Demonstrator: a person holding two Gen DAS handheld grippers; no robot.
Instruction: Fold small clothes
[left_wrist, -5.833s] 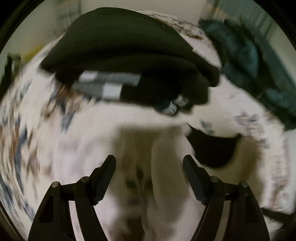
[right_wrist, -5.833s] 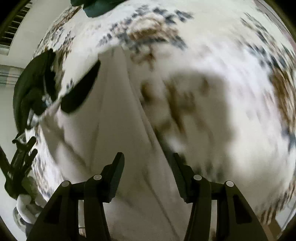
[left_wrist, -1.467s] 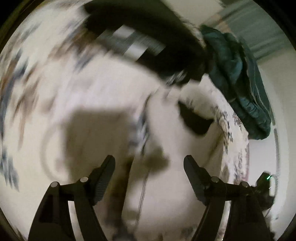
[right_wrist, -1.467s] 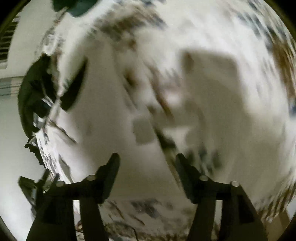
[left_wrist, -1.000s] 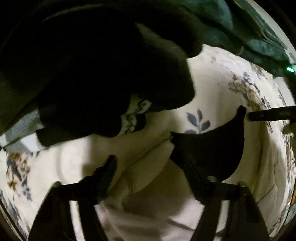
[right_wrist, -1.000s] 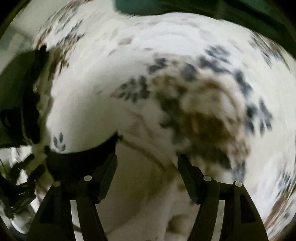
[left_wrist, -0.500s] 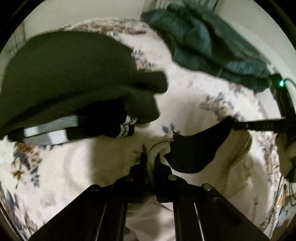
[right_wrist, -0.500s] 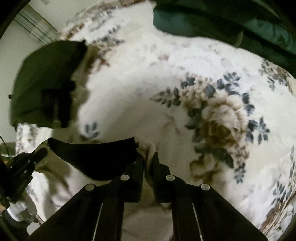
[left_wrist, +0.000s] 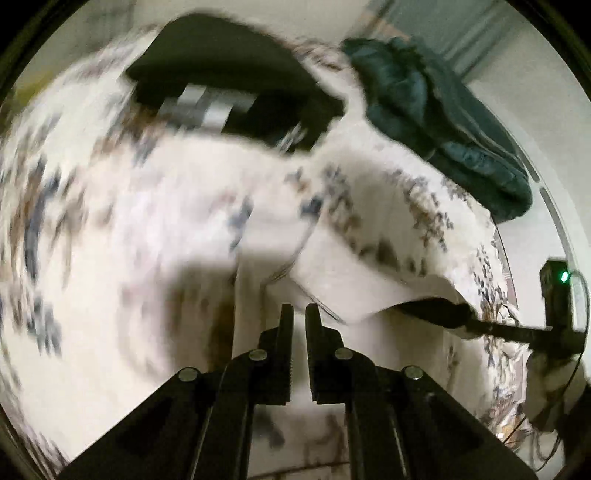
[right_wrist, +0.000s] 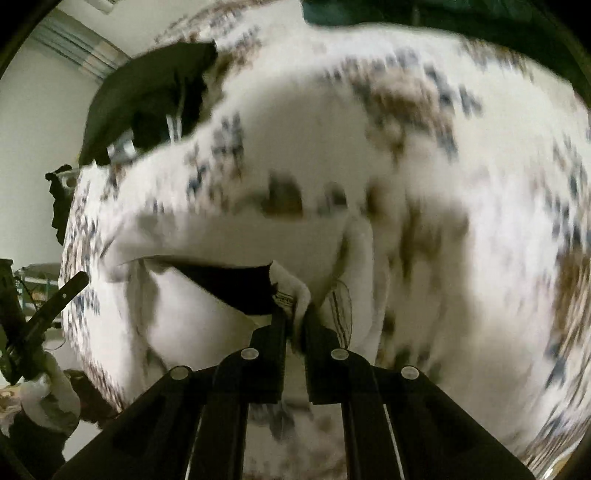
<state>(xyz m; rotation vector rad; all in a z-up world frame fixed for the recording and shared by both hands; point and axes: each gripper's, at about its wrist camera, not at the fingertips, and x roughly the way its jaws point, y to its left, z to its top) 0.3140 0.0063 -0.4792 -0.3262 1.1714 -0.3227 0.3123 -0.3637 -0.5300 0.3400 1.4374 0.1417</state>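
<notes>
Clearly the cream garment (right_wrist: 207, 314) was soft, light and floppy, hanging over the floral bed (right_wrist: 480, 184). I held it at the two neckline corners, the best hold: right tongs (right_wrist: 295, 321) clenched on one, left tongs (left_wrist: 299, 314) clenched on cloth too. Beyond lay dark folded clothes (left_wrist: 221, 74) and a teal quilt (left_wrist: 443, 122).

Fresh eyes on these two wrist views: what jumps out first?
Both grippers, left gripper and right gripper, are clamped on a cream garment lifted off the floral bedspread. Behind it sits a stack of dark folded clothes, with a teal quilt at the far right.
</notes>
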